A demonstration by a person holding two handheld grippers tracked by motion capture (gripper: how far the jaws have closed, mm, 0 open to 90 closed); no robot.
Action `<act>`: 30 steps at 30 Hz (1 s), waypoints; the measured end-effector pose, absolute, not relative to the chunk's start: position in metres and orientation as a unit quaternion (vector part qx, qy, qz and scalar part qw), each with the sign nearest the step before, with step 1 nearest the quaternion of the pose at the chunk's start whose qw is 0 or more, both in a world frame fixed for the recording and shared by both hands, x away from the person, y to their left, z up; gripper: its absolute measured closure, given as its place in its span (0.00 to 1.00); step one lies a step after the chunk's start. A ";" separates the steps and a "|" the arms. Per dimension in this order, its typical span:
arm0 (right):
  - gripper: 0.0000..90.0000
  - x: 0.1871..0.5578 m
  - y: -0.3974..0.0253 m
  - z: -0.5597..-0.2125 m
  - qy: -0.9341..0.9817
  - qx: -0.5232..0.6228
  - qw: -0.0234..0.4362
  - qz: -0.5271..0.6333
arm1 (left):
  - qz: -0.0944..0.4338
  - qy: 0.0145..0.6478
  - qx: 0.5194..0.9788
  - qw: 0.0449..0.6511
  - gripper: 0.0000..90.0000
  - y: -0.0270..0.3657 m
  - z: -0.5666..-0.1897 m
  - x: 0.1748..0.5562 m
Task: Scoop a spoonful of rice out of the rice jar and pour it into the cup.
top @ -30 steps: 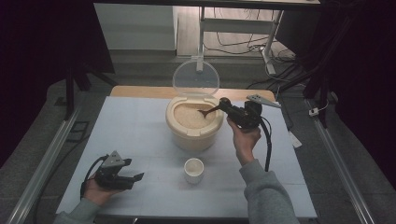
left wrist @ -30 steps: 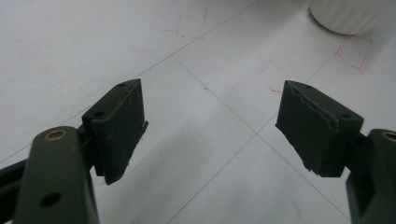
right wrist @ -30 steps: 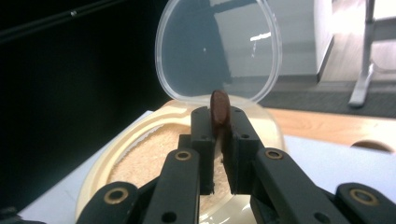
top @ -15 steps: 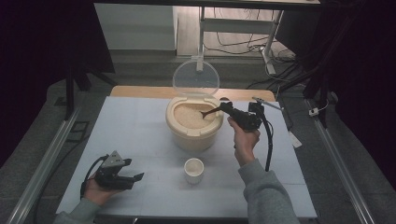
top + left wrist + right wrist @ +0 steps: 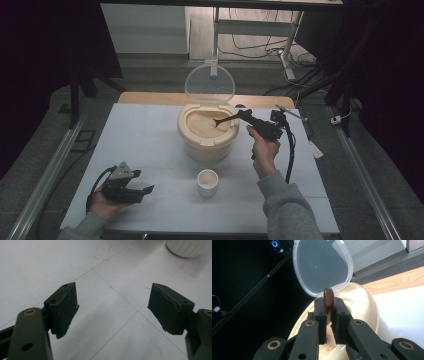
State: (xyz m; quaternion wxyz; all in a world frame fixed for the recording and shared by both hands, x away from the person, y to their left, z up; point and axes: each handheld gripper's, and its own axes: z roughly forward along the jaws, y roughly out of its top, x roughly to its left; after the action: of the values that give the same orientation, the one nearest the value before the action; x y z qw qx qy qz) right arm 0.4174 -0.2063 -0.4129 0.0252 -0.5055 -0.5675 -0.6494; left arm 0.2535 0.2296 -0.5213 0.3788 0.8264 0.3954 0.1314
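1. The right gripper (image 5: pixel 248 118) is clenched on the handle of a dark spoon (image 5: pixel 227 120), held above the right rim of a cream rice container (image 5: pixel 207 141) at the middle of the white table (image 5: pixel 145 140). In the right gripper view the jaws pinch the brown handle (image 5: pixel 328 299) edge-on.

2. The spoon's long axis runs from the gripper leftward and slightly down; its bowl end lies on the rice (image 5: pixel 202 124) inside the container, just left of the gripper.

3. A clear lid (image 5: pixel 209 84) stands open, hinged up at the far side of the container.

4. A small white cup (image 5: pixel 207 182) stands on the table in front of the container, toward the person, below and left of the right gripper. The likely next move carries the spoon back toward it.

5. The left gripper (image 5: pixel 137 191) rests on the table at the near left, jaws spread and empty, pointing toward the cup. It is nearer the cup than the right gripper is.

6. No brand, label or readable writing appears; faint red marks (image 5: pixel 188 271) show on the table beside the cup.
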 end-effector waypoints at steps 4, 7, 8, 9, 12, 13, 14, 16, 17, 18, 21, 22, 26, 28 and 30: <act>0.92 0.419 -0.210 -0.415 -0.557 -0.515 0.035 -0.651 | 0.132 0.394 0.827 0.379 0.26 0.230 -0.521 0.253; 0.92 0.420 -0.214 -0.419 -0.535 -0.529 0.054 -0.656 | 0.131 0.395 0.826 0.379 0.26 0.230 -0.521 0.254; 0.92 0.420 -0.214 -0.419 -0.535 -0.529 0.054 -0.656 | 0.131 0.395 0.827 0.379 0.26 0.230 -0.521 0.254; 0.92 0.420 -0.216 -0.419 -0.531 -0.530 0.057 -0.658 | 0.131 0.395 0.827 0.379 0.26 0.230 -0.521 0.254; 0.92 0.420 -0.218 -0.418 -0.530 -0.529 0.058 -0.660 | 0.131 0.395 0.827 0.378 0.26 0.230 -0.521 0.254; 0.92 0.419 -0.219 -0.418 -0.527 -0.531 0.059 -0.661 | 0.132 0.395 0.827 0.378 0.26 0.230 -0.521 0.254; 0.92 0.419 -0.219 -0.417 -0.526 -0.531 0.060 -0.662 | 0.132 0.394 0.827 0.378 0.26 0.230 -0.521 0.254; 0.92 0.418 -0.222 -0.416 -0.521 -0.532 0.061 -0.665 | 0.132 0.394 0.827 0.378 0.26 0.229 -0.522 0.254; 0.92 0.418 -0.222 -0.416 -0.519 -0.533 0.064 -0.665 | 0.131 0.394 0.828 0.378 0.26 0.229 -0.522 0.254; 0.92 0.418 -0.222 -0.416 -0.519 -0.533 0.064 -0.665 | 0.132 0.394 0.828 0.377 0.26 0.229 -0.521 0.253; 0.92 0.419 -0.225 -0.417 -0.509 -0.537 0.069 -0.669 | 0.132 0.394 0.828 0.377 0.26 0.229 -0.521 0.253; 0.92 0.419 -0.226 -0.418 -0.505 -0.539 0.075 -0.670 | 0.132 0.394 0.828 0.377 0.26 0.229 -0.521 0.253; 0.92 0.420 -0.228 -0.419 -0.498 -0.543 0.081 -0.672 | 0.132 0.394 0.828 0.377 0.26 0.229 -0.522 0.254; 0.92 0.420 -0.229 -0.418 -0.492 -0.545 0.084 -0.674 | 0.132 0.393 0.828 0.377 0.26 0.229 -0.521 0.253; 0.92 0.420 -0.230 -0.418 -0.487 -0.547 0.091 -0.675 | 0.133 0.393 0.828 0.378 0.26 0.230 -0.521 0.253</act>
State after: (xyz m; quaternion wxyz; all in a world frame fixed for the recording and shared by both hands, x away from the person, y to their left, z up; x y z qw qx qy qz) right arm 0.4200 -0.2300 -0.4183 0.0906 -0.5473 -0.4867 -0.6748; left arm 0.2534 0.2296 -0.5214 0.3778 0.8277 0.3932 0.1326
